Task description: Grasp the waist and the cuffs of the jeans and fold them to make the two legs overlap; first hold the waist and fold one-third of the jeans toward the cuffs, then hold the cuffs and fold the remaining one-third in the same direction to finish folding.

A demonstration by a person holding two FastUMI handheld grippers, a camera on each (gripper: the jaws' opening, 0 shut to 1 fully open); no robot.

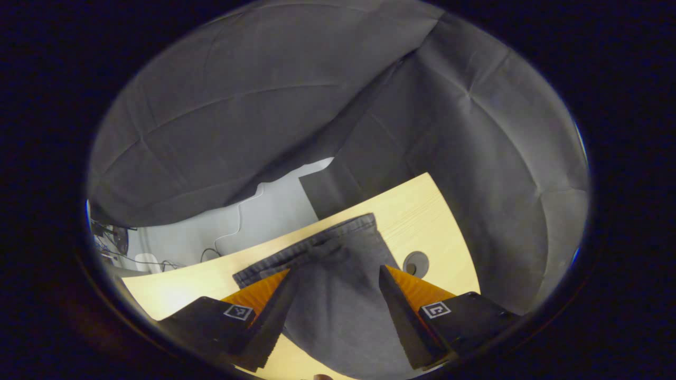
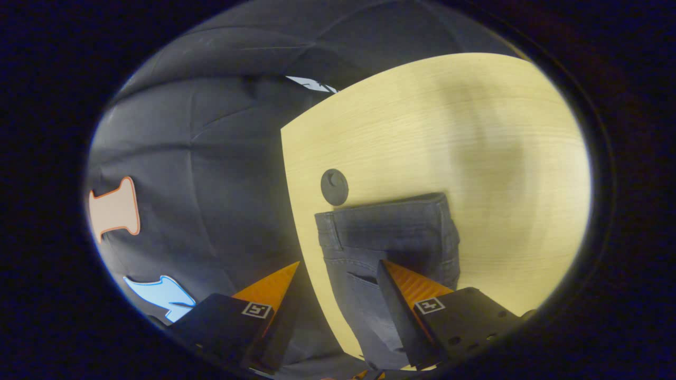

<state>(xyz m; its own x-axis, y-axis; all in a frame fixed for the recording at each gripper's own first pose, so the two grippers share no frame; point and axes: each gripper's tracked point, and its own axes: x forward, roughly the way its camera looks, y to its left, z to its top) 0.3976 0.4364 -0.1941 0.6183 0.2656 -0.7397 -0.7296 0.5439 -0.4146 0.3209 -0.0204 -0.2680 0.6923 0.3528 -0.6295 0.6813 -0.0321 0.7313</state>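
Dark grey jeans lie flat on the light wooden table [image 1: 417, 211]. In the left gripper view the cuff end [image 1: 338, 248] points away from me, its hem across the table. My left gripper [image 1: 336, 270] stands open just above it, one finger on each side of the leg fabric. In the right gripper view the waist end [image 2: 388, 216] shows its waistband and a pocket, close to the table's [image 2: 449, 132] left edge. My right gripper [image 2: 338, 264] is open over the hip area, its right finger [image 2: 396, 295] above the denim and its left finger [image 2: 274, 290] past the table's edge.
A round cable hole [image 1: 415, 262] [image 2: 334, 186] sits in the tabletop beside the jeans. Black cloth walls surround the table. Beyond the far edge a pale floor with a loose cable [image 1: 237, 221] shows. Bare wood extends to the right of the waist.
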